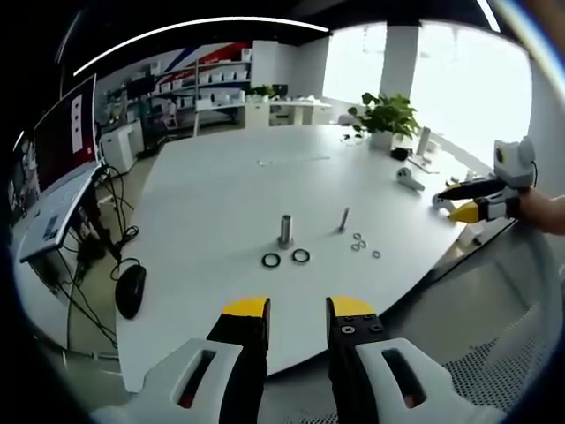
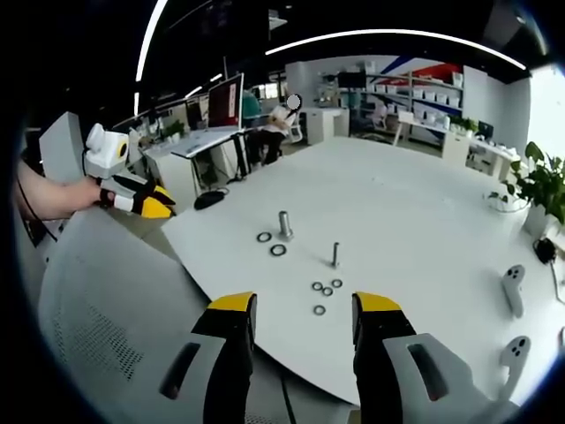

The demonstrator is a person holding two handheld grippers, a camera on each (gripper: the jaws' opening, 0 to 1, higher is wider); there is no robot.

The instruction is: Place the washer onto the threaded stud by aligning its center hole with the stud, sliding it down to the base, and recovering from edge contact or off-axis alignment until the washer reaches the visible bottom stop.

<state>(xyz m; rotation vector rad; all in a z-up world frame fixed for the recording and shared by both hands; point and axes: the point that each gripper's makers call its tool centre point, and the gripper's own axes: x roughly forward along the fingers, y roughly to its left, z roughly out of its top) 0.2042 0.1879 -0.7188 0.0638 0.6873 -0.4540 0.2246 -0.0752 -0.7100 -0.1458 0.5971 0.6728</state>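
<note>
On the white round table [image 1: 221, 194] stand a thick threaded stud [image 1: 286, 230] and a thinner bolt [image 1: 343, 219]. Two dark washers [image 1: 285, 258] lie just in front of the thick stud, and several small silver washers [image 1: 364, 244] lie near the thin bolt. In the right gripper view the stud [image 2: 285, 223], the bolt [image 2: 335, 254], the dark washers [image 2: 271, 244] and the small washers [image 2: 325, 291] show too. My left gripper [image 1: 297, 311] is open and held off the table's near edge. My right gripper [image 2: 300, 309] is open too, also short of the table. Neither holds anything.
A potted plant [image 1: 386, 117] and two white controllers [image 2: 512, 287] stand toward one side of the table. A black mouse [image 1: 130, 290] and cables lie near a monitor [image 1: 64, 141]. A mesh chair back [image 2: 106, 300] is beside the table edge. A seated person [image 2: 281, 119] is in the background.
</note>
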